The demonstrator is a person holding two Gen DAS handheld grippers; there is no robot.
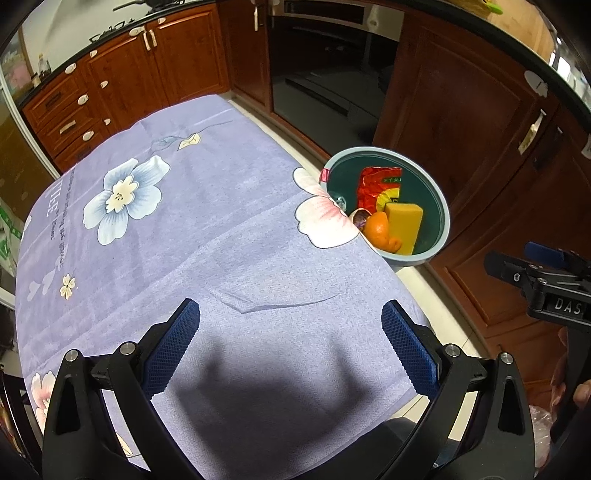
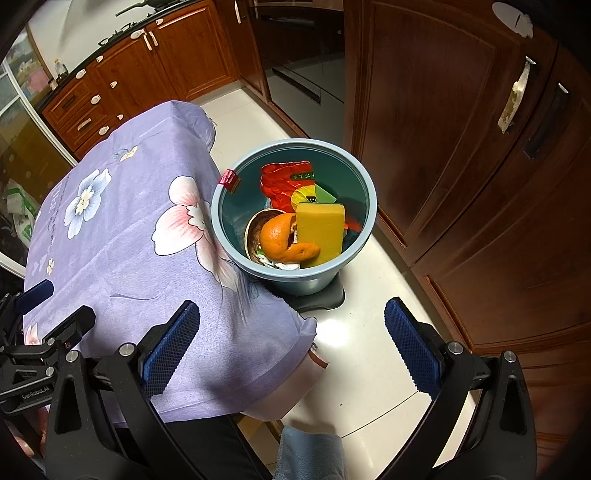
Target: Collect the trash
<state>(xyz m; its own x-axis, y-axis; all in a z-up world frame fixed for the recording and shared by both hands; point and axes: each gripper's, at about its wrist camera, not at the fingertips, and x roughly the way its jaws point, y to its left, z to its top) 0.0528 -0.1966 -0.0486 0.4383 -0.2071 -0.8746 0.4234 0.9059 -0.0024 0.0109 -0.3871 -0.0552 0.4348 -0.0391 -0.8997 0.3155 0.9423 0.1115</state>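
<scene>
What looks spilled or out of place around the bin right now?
Nothing spilled. One oddity: a small red wrapper hangs on the bin rim beside the tablecloth, not inside with the sponge and orange peel.

A lilac tablecloth [image 1: 221,229] printed with large blue and pink flowers covers the table. Beyond its far edge runs a row of reddish wooden cabinets [image 1: 122,85] with pale handles, under a dark countertop [image 1: 92,33]. Right of the cloth, across pale floor tiles [image 2: 354,354], stand a built-in oven [image 1: 325,74], possibly a dishwasher, and tall brown doors [image 2: 461,147].
</scene>
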